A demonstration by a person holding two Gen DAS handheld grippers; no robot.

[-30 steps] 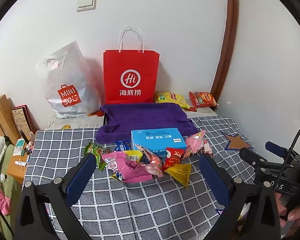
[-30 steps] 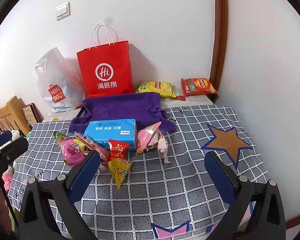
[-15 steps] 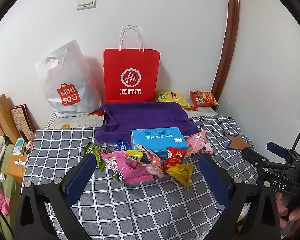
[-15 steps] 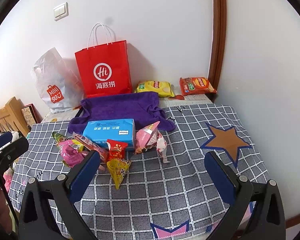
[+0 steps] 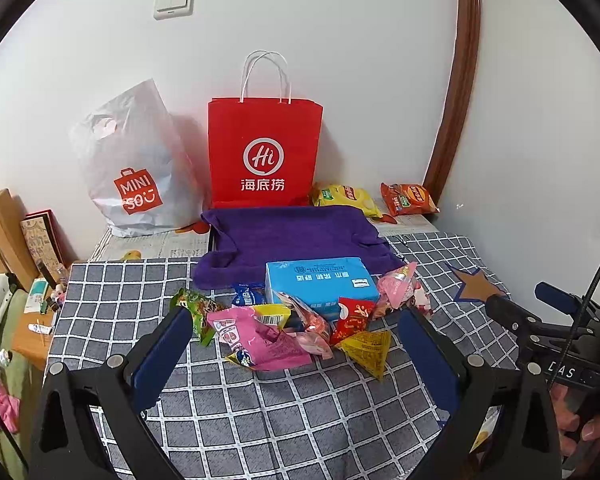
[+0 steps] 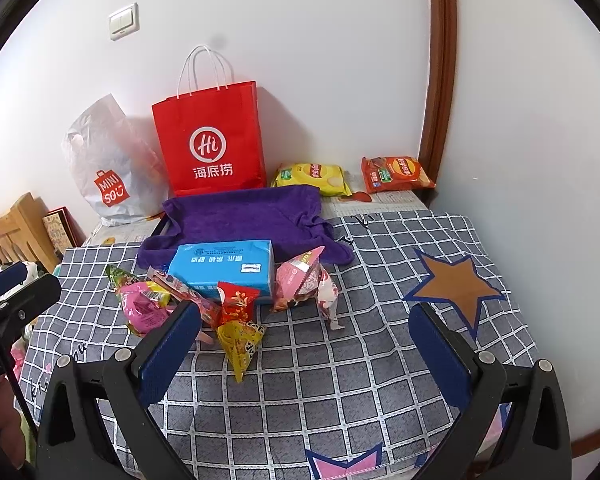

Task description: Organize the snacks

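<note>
Snacks: loose pile of crinkled foil and plastic packets near the middle of the surface, in front of and against the blue box [image 5: 321,285].
Blue box: rectangular carton, smooth printed faces, lying flat; its far edge meets the purple towel [image 5: 296,236].
Pink packet [image 5: 260,338]: flat glossy film, creased, at the front left of the pile.
Yellow triangular packet [image 5: 367,350]: pyramid-shaped foil pouch at the front of the pile, tip pointing toward the camera.
Red packet [image 5: 350,318]: small glossy pouch, leaning on the blue box, just behind the yellow one.
Green packet [image 5: 194,308]: crumpled film, leftmost in the pile.
Pale pink packet [image 6: 300,280]: puffed triangular pouch right of the blue box.
Purple towel: soft pile fabric, draped over a shallow dark tray behind the pile.
Surface [image 6: 340,360]: covered by a grey cloth with a white grid and star patches.
Red paper bag [image 5: 264,152]: stiff, upright against the wall, white cord handles.
White plastic bag [image 5: 134,168]: thin, wrinkled, beside the red bag on its left.
Chip bags: one yellow [image 6: 312,174], one orange [image 6: 396,172], flat by the wall at rear right.
Left gripper [image 5: 296,344]: jaws spread wide, blue padded faces, holding nothing, just short of the pile.
Right gripper [image 6: 306,338]: jaws spread wide, empty, over the cloth right of the pile.
</note>
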